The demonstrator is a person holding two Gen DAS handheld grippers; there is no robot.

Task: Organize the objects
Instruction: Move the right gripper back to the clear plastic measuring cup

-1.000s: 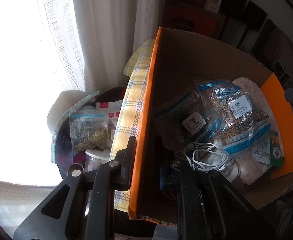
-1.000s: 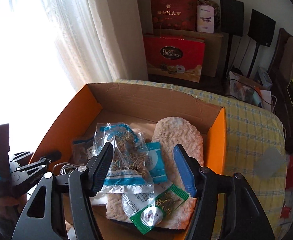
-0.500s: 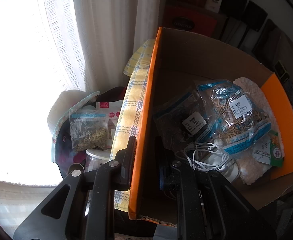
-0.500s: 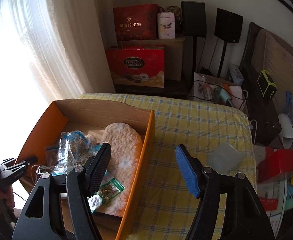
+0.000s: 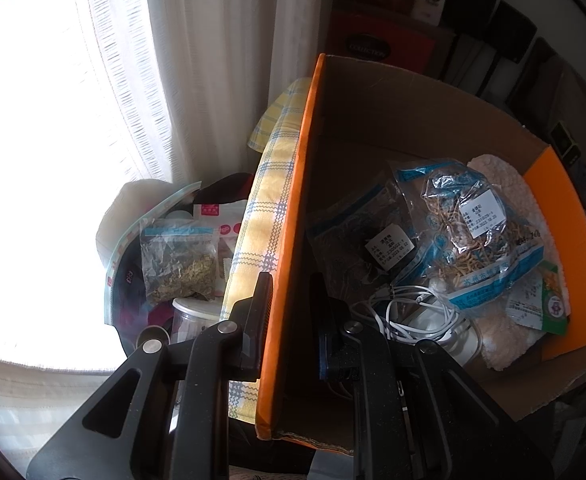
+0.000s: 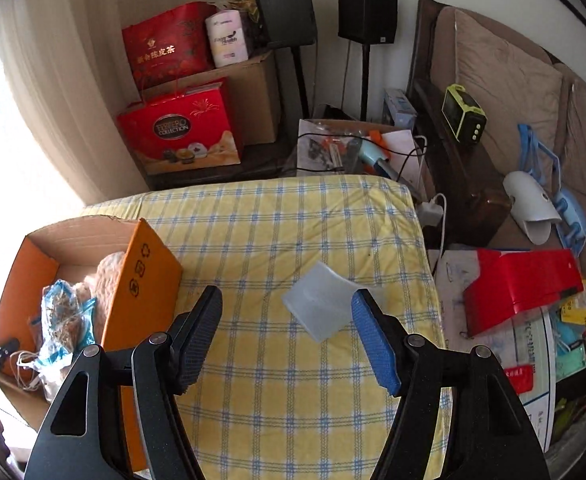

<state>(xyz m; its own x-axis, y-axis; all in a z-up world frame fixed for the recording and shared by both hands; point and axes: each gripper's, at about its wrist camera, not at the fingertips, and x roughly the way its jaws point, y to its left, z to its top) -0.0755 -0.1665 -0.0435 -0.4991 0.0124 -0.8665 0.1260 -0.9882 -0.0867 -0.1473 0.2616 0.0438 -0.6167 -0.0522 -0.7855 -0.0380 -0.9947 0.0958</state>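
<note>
left tool: clamped on box wall, steadying it | right tool: open, empty, facing plastic piece on desk

The right gripper has swung away from the box, which now sits at its nine o'clock. Its open jaws now hang over the checked cloth, with the translucent lid between them at twelve o'clock.
</note>
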